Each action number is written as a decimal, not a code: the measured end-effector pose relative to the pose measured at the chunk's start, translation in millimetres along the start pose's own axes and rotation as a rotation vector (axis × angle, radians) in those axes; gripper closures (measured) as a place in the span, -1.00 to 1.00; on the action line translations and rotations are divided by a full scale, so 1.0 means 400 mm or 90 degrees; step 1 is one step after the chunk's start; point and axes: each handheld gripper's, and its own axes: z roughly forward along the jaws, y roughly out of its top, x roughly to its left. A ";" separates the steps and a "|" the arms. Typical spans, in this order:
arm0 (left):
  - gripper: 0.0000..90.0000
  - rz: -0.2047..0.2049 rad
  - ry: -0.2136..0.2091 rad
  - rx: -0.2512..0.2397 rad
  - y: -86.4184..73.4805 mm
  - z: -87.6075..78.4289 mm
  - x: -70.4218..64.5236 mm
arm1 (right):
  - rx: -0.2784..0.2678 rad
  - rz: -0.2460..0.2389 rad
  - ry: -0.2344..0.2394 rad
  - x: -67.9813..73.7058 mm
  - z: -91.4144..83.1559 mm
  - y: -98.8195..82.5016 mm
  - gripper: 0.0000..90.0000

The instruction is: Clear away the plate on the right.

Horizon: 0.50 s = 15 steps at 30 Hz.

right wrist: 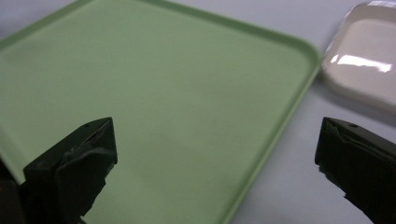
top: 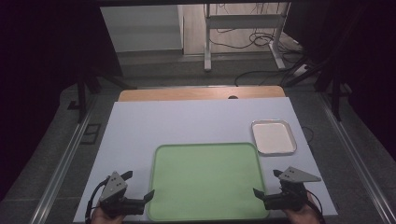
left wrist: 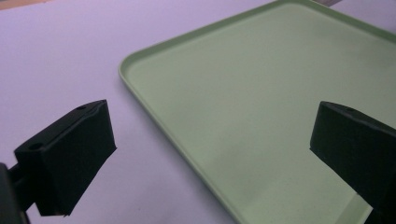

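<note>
Left gripper (top: 139,192): jaws are standing wide apart, holding nothing, straddling the green tray's (top: 205,179) left rim.
Right gripper (top: 268,183): jaws are gaping wide, empty, straddling the tray's right rim.
Green tray: is lying bare on the white table (top: 187,121), between both grippers.
White tray (top: 273,137): is sitting just beyond the green tray's far right corner.

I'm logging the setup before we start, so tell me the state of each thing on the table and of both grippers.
Green tray: empty, flat on the table.
White tray: empty, flat, beside the green tray's far right corner.
Left gripper: open, holding nothing, at the green tray's left edge.
Right gripper: open, holding nothing, at the green tray's right edge.
</note>
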 end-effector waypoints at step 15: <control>-0.99 0.060 0.007 0.018 -0.007 -0.005 -0.028 | 0.027 -0.026 0.046 0.003 0.022 0.003 -1.00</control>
